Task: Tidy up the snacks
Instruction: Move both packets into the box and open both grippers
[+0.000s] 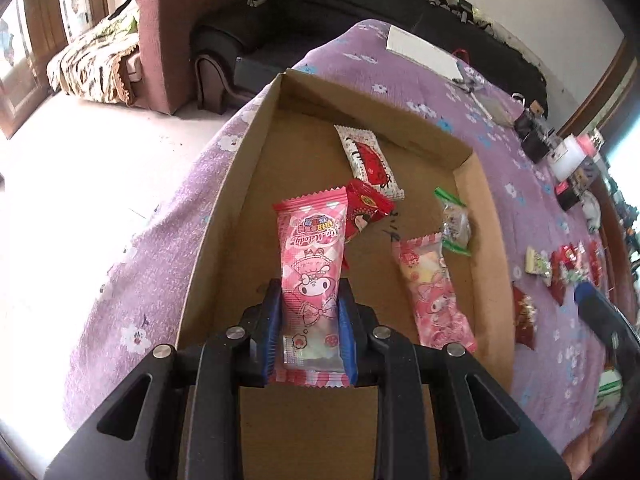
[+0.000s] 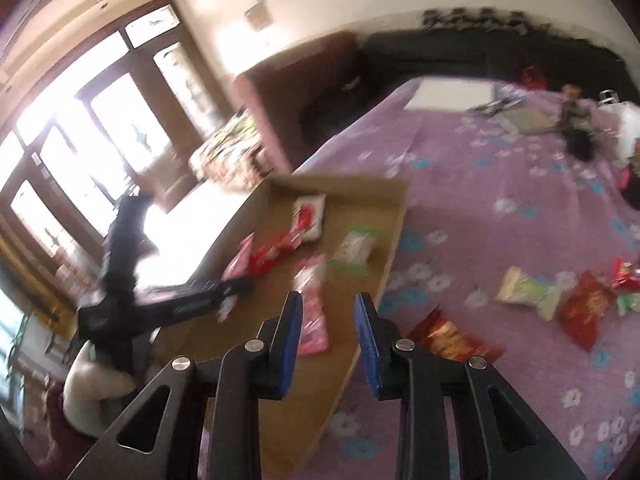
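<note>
My left gripper [image 1: 310,288] is shut on a pink cartoon snack packet [image 1: 312,248], which it holds lengthwise just above the floor of an open cardboard box [image 1: 228,196]. In the box lie a white-and-red packet [image 1: 368,160], a red packet [image 1: 366,208], a green-edged clear packet [image 1: 456,220] and a second pink packet [image 1: 436,292]. My right gripper [image 2: 329,300] hovers over the box's right wall [image 2: 394,236], blue pads apart with nothing between them. Loose snacks lie on the purple cloth to the right: a white-green packet [image 2: 524,288], a red one [image 2: 584,308] and a red-gold one [image 2: 452,336].
The box sits at the left edge of a table under a purple flowered cloth [image 1: 520,184]. White paper [image 1: 424,52] and small dark objects [image 1: 532,132] lie at the far end. A pink armchair [image 1: 160,32] and a black sofa [image 1: 320,4] stand beyond, over a pale floor.
</note>
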